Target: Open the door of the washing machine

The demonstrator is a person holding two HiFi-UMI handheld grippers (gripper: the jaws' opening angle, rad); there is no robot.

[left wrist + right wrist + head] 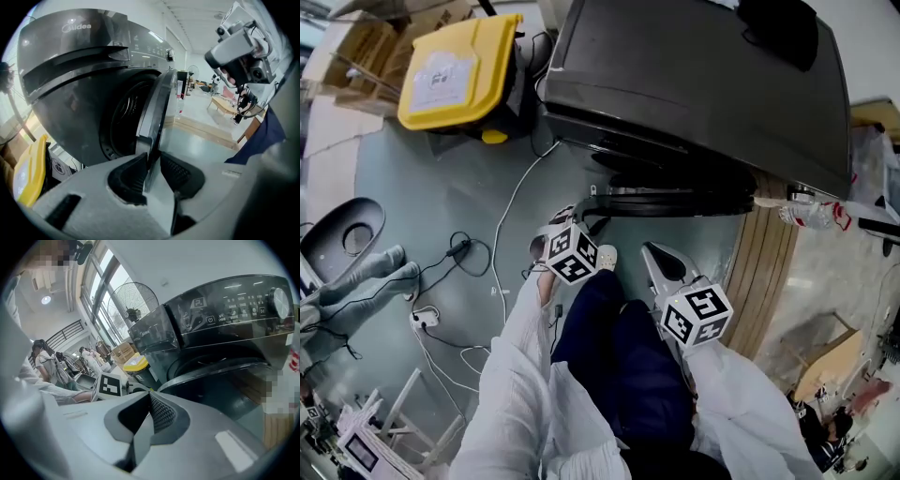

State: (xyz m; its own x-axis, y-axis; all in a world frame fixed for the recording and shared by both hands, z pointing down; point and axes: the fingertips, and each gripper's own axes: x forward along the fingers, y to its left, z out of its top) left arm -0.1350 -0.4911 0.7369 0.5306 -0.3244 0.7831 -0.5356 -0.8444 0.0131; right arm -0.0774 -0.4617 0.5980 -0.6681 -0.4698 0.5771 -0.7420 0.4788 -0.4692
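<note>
A dark grey front-loading washing machine fills the top of the head view. Its round door stands partly open. In the left gripper view the door is edge-on, swung away from the drum opening. My left gripper is shut on the door's free edge, one pad on each side. From above, that gripper sits at the door's left end. My right gripper hangs just in front of the door, apart from it. Its jaws are shut with nothing between them, below the door.
A yellow-lidded bin stands left of the machine. White and black cables trail over the grey floor. A wooden platform and a plastic bottle lie at the right. The person's legs are below the grippers.
</note>
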